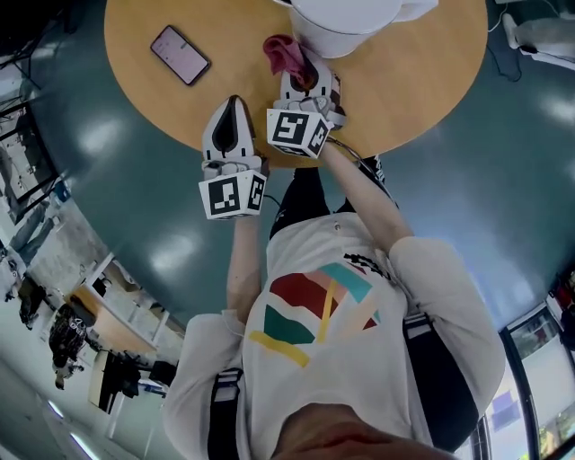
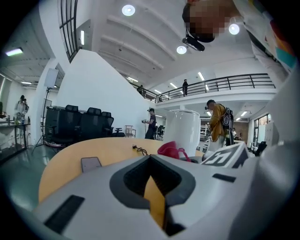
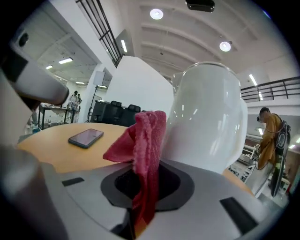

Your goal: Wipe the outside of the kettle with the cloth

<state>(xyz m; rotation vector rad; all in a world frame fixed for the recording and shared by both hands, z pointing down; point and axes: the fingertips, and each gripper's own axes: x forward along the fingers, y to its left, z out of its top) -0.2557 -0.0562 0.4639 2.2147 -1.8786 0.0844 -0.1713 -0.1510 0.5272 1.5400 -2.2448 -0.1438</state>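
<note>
A round, light-wood table (image 1: 422, 99) stands on a glossy grey-blue floor (image 1: 503, 198). 3 things rest on its top: a white kettle (image 1: 346, 22) near the middle, 1 dark phone (image 1: 180, 55) lying flat well to its left, and a thin dark cable (image 2: 139, 150) coiled loosely on the wood.
</note>
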